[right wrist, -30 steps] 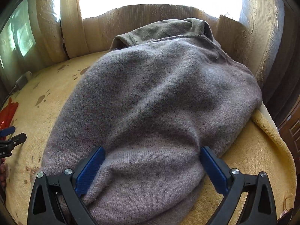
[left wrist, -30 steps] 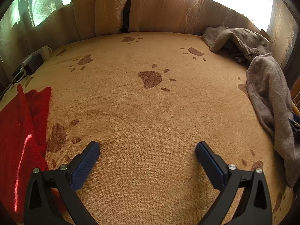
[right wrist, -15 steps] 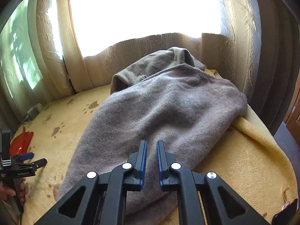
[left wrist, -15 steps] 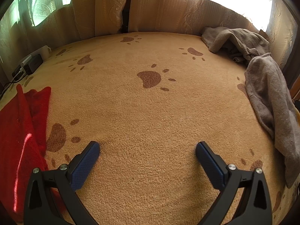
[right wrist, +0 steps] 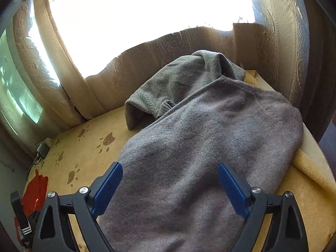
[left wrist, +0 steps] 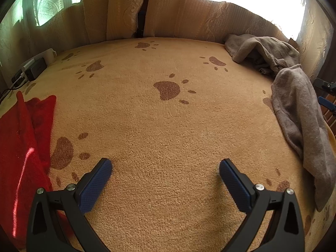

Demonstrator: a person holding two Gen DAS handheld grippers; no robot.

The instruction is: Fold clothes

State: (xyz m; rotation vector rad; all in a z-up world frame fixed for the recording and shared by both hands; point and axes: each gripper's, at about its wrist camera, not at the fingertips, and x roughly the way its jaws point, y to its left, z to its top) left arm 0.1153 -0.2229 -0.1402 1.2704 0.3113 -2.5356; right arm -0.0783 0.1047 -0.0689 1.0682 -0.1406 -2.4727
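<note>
A grey knitted sweater [right wrist: 210, 136] lies crumpled on the right side of the paw-print blanket [left wrist: 168, 126]; in the left wrist view the sweater [left wrist: 298, 109] drapes along the right edge. My right gripper [right wrist: 170, 169] hovers over its near end with jaws opening wide; the knit shows between the fingers but the pads do not press it. Behind the sweater lies a grey-green garment [right wrist: 178, 79]. My left gripper [left wrist: 166, 168] stands open above bare blanket, nothing between its fingers. A red garment [left wrist: 19, 147] lies to its left.
Patterned curtains [left wrist: 126, 10] hang along the far side before bright windows. A charger with cables [left wrist: 35, 69] sits at the far left edge. The blanket's right edge [right wrist: 315, 168] drops off towards a dark floor.
The right gripper went from wide to shut, then spread wide again while rising and drawing back from the sweater. The left gripper stayed where it was.
</note>
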